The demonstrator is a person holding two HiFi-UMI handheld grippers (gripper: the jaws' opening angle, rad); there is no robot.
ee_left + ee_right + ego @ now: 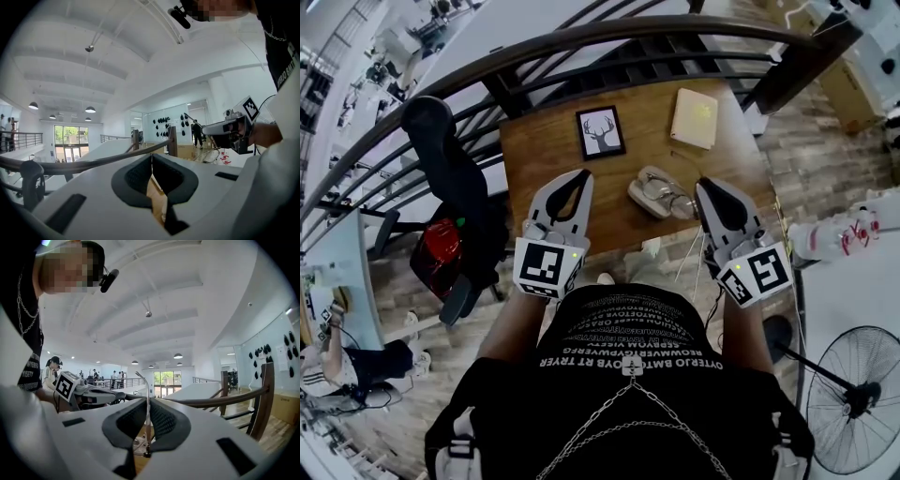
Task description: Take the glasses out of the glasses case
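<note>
Right claw pinching the glasses by one arm, left claw shut on nothing.
From your head view you can't tell whether the glasses (667,197) are clear of the open case (639,197) or touching it. They overlap it from above, and the frame is thin and hard to trace. Your right claw (703,187) covers the grip there. Its own view shows the jaws nearly closed on one thin temple arm (148,394), which stands upright between the pads with its curved tip above them; the lenses are cut off below. The left gripper view catches the wire rims (213,157) hanging under the right claw. Your left claw (584,176) is well left of the case, at the table's (544,141) near edge, jaws together and empty. The case is pale and lies on the table.
</note>
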